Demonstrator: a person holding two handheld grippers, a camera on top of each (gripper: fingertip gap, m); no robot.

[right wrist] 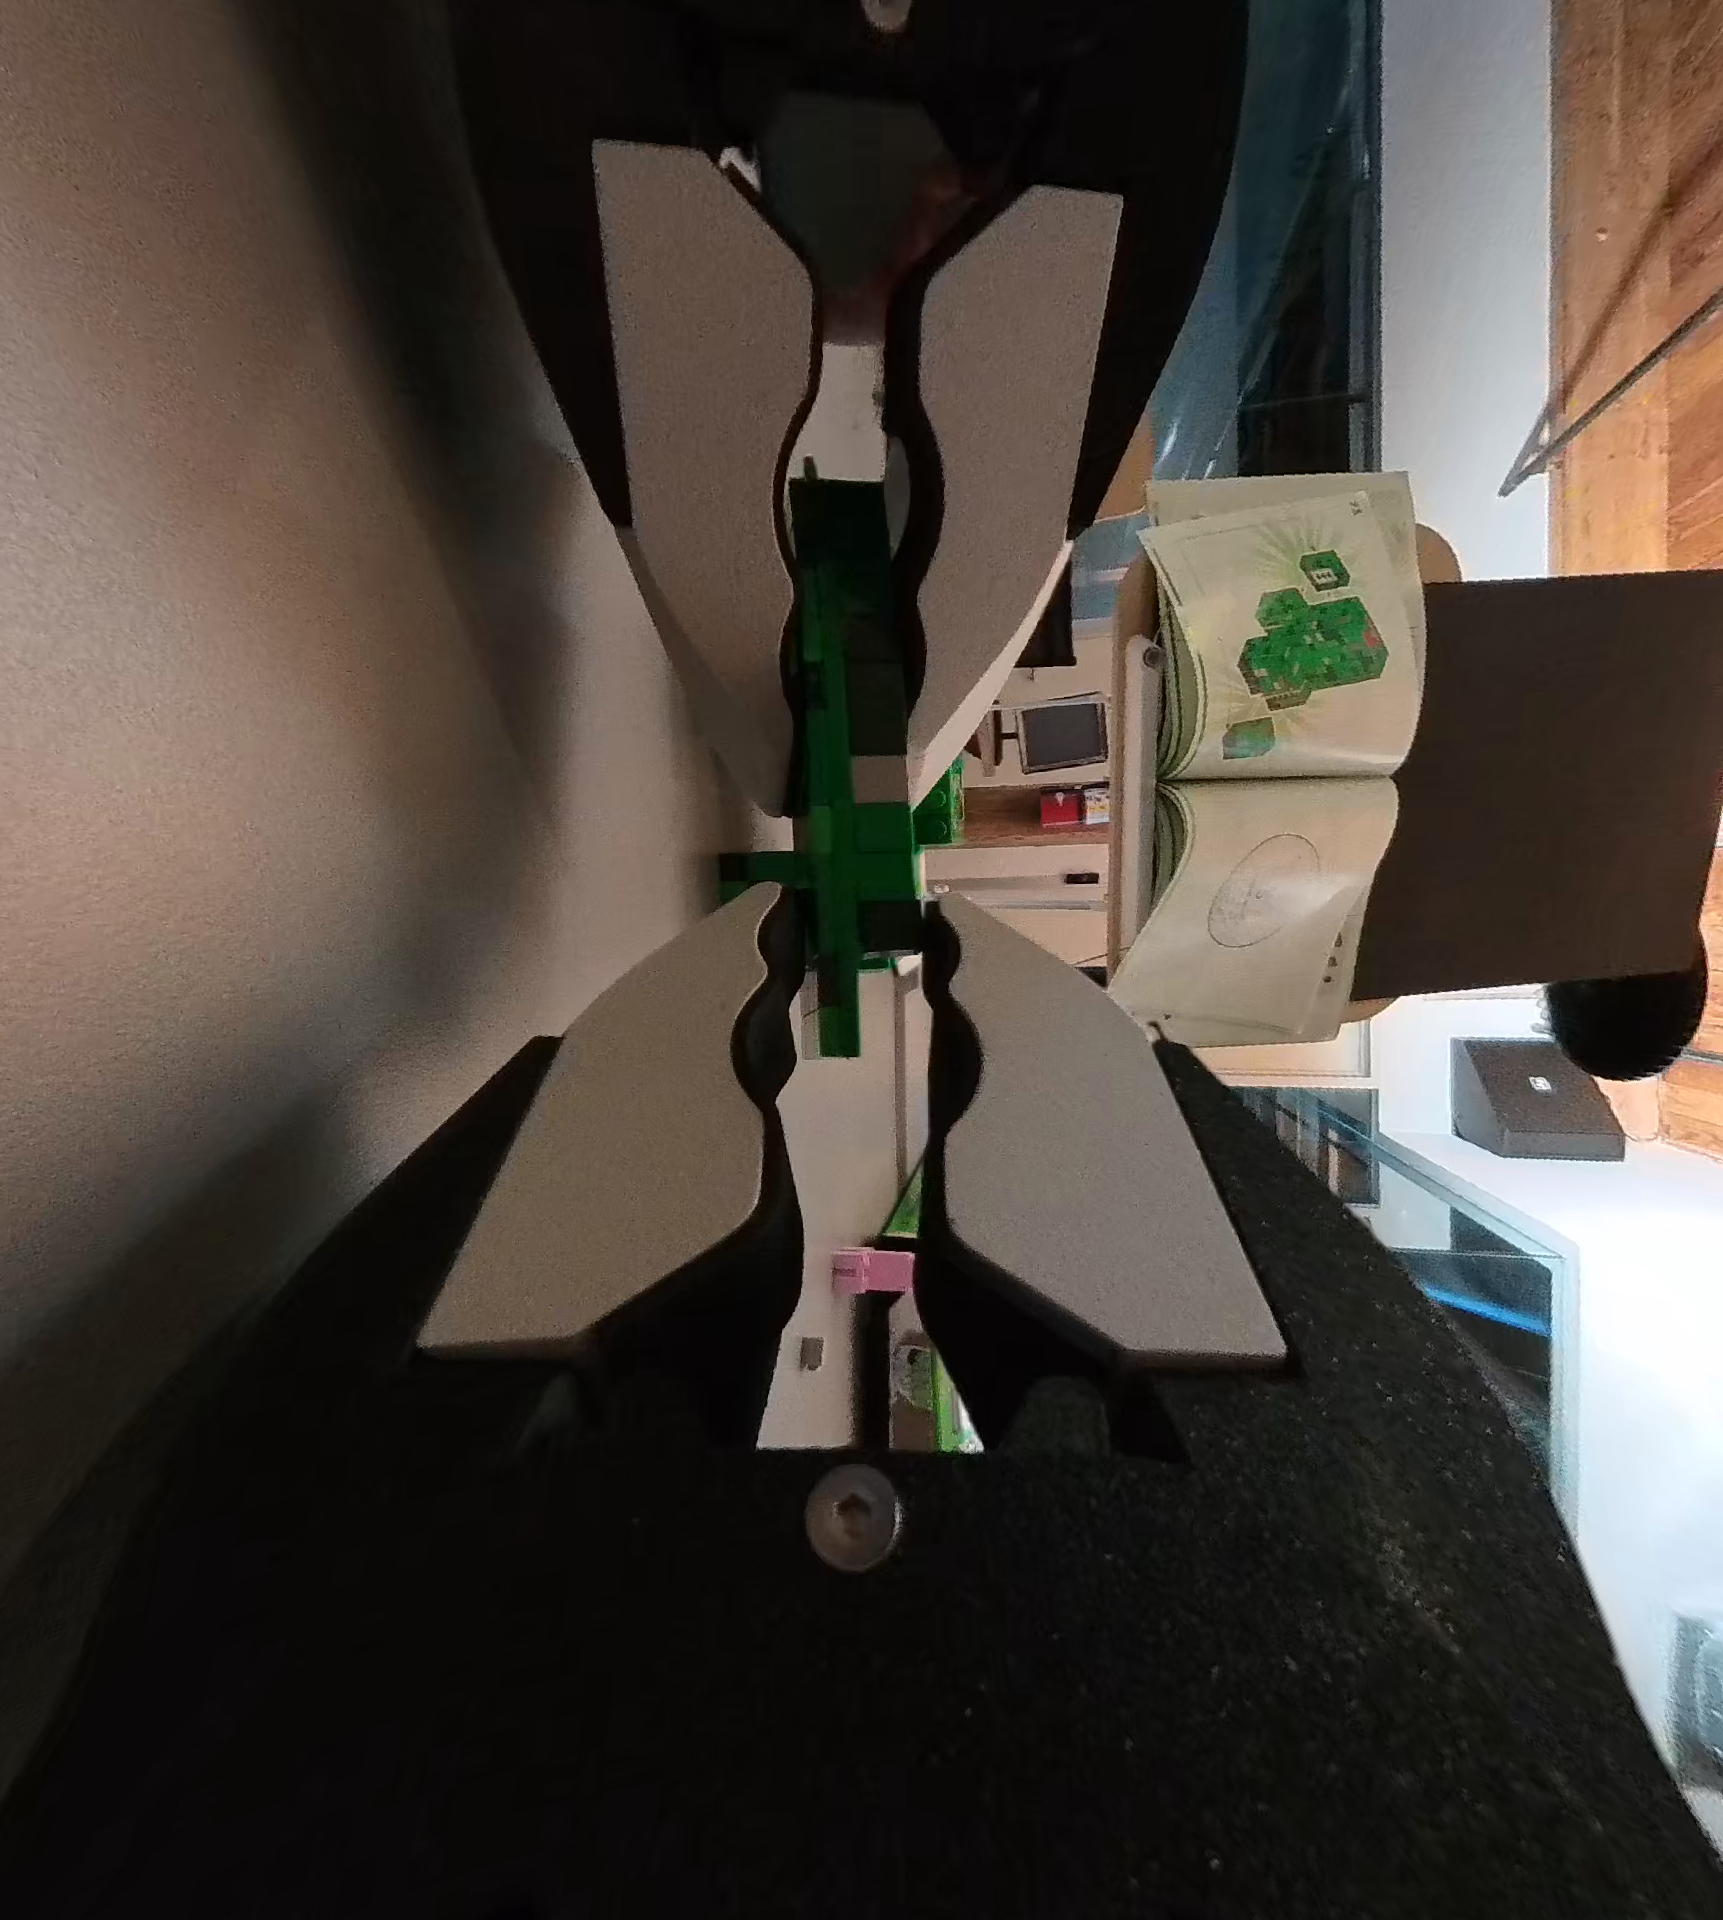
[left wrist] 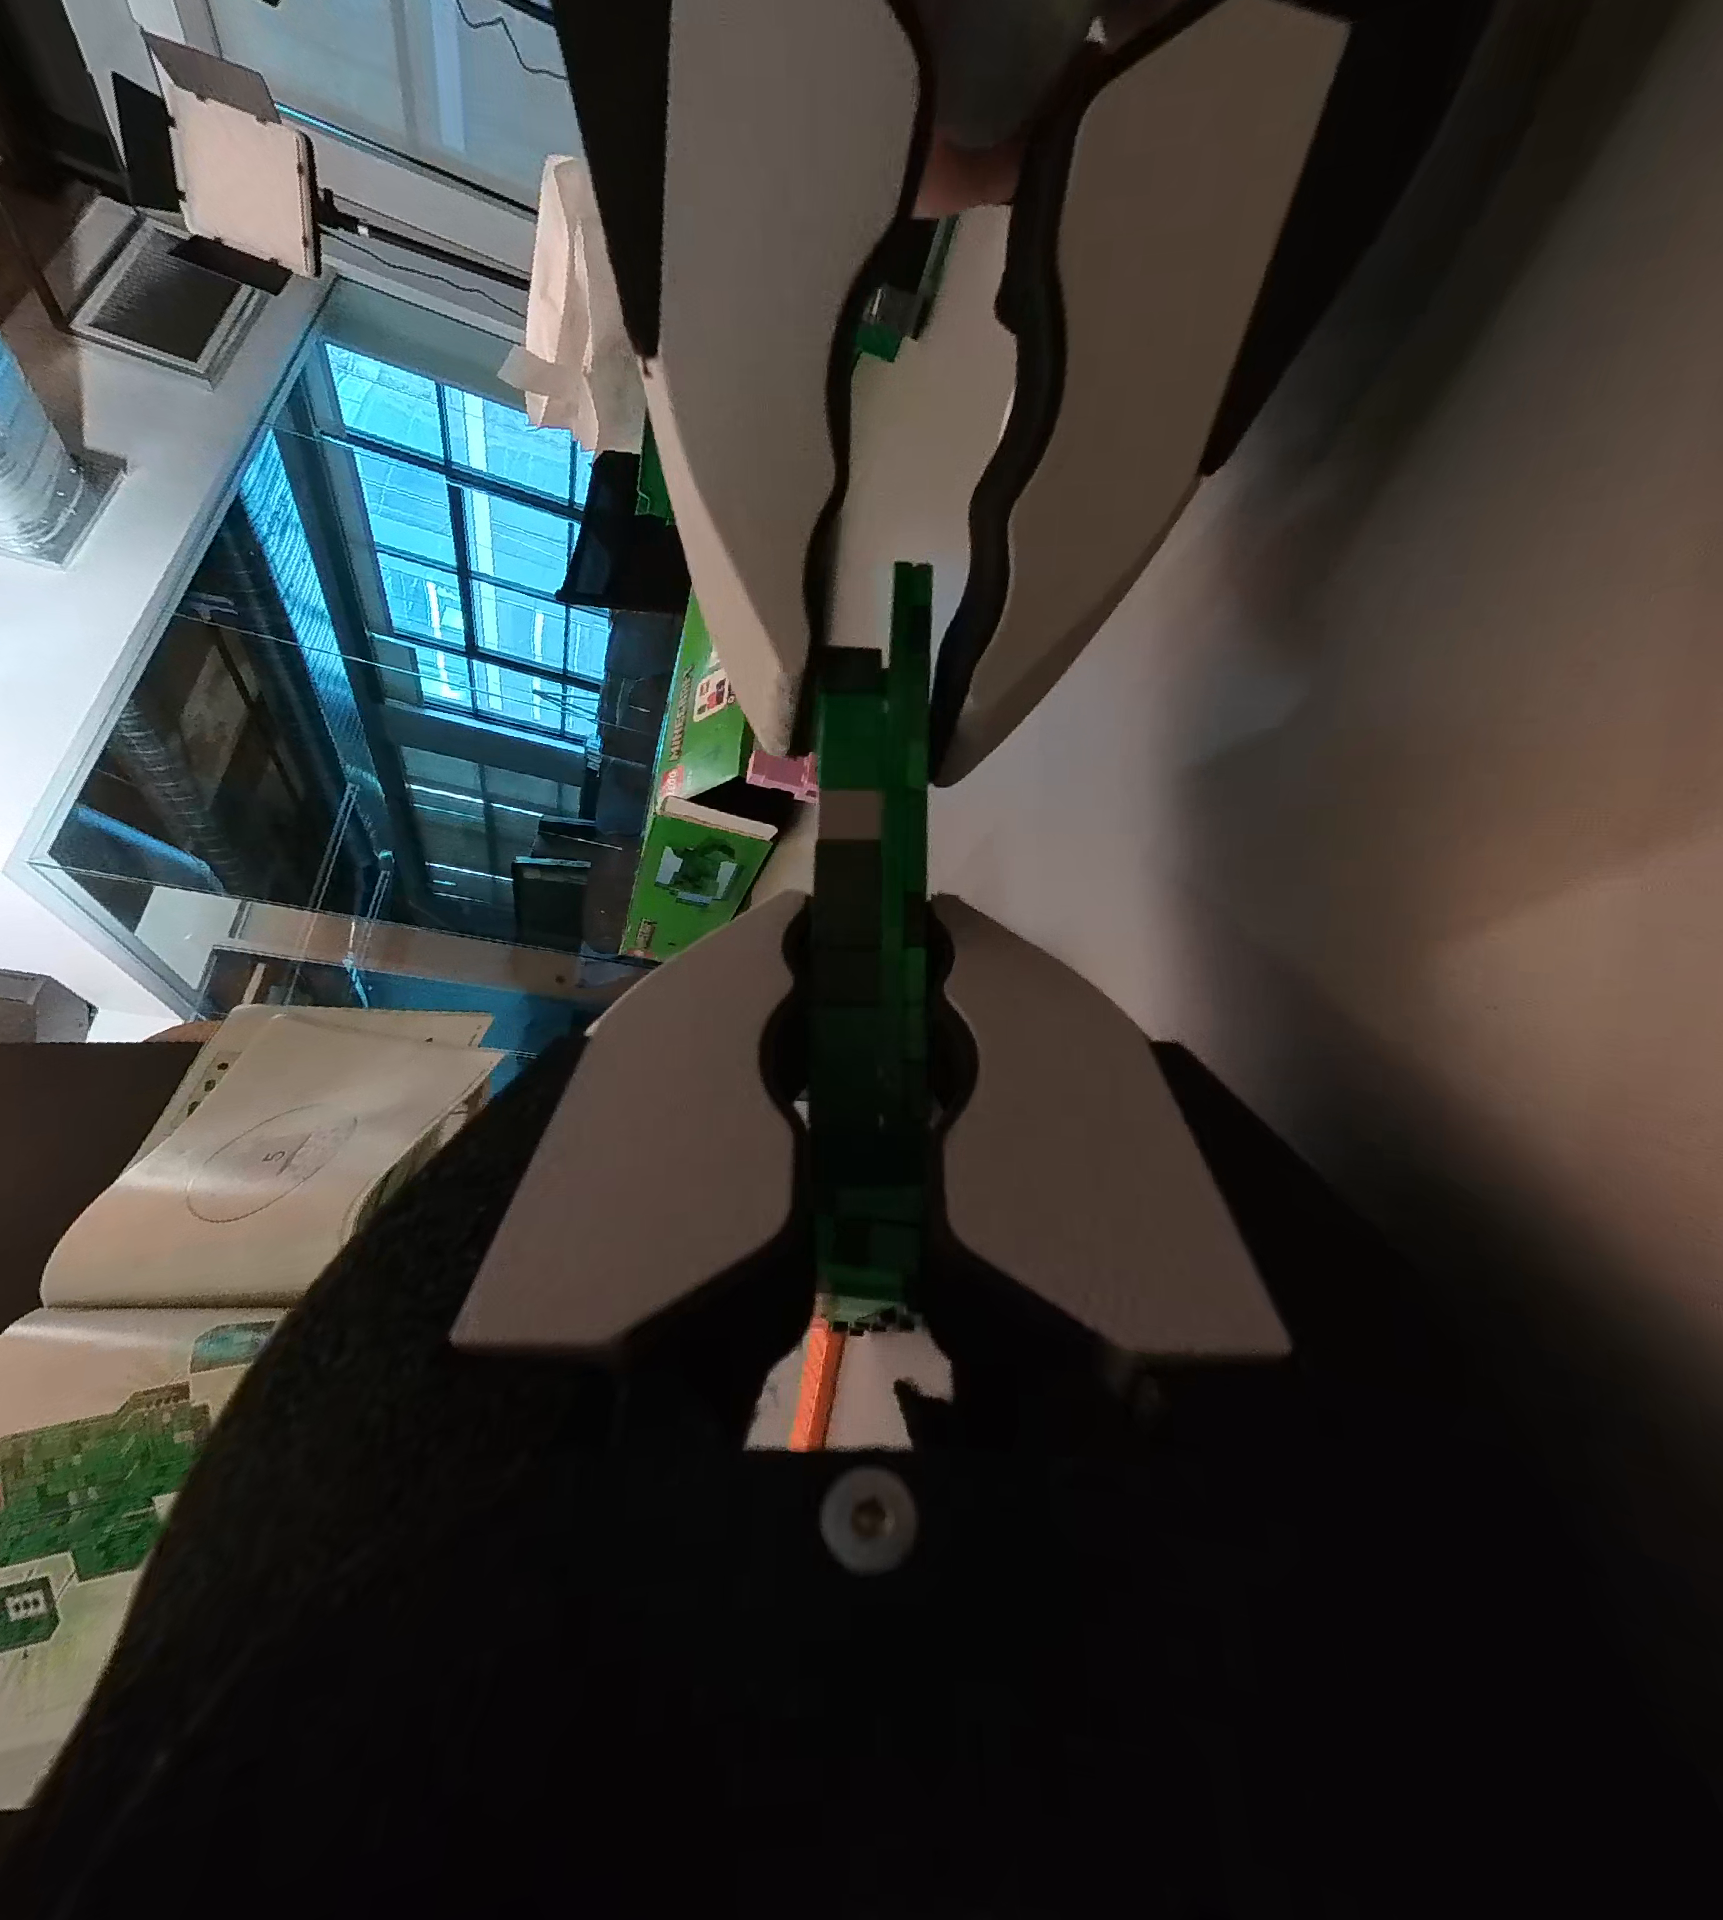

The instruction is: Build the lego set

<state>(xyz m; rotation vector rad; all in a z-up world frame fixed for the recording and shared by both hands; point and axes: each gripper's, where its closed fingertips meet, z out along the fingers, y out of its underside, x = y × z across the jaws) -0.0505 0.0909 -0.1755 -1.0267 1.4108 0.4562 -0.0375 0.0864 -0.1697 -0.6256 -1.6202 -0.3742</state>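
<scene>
A flat green and dark green Lego assembly [left wrist: 872,1039] is held edge-on above the white table [left wrist: 1408,831]. My left gripper [left wrist: 872,925] is shut on its near end. My right gripper [left wrist: 872,743] faces it from the far side and is shut on the other end. In the right wrist view the same assembly [right wrist: 841,831] sits between my right gripper [right wrist: 857,914] and the left gripper [right wrist: 849,800], tip to tip. A small green piece sticks out sideways from the assembly.
A pink brick [left wrist: 779,774] lies on the table; it also shows in the right wrist view [right wrist: 872,1270]. A green Lego box [left wrist: 691,831] stands behind it. An open instruction booklet [right wrist: 1283,727] is propped on a stand. An orange piece [left wrist: 821,1392] lies near my left gripper.
</scene>
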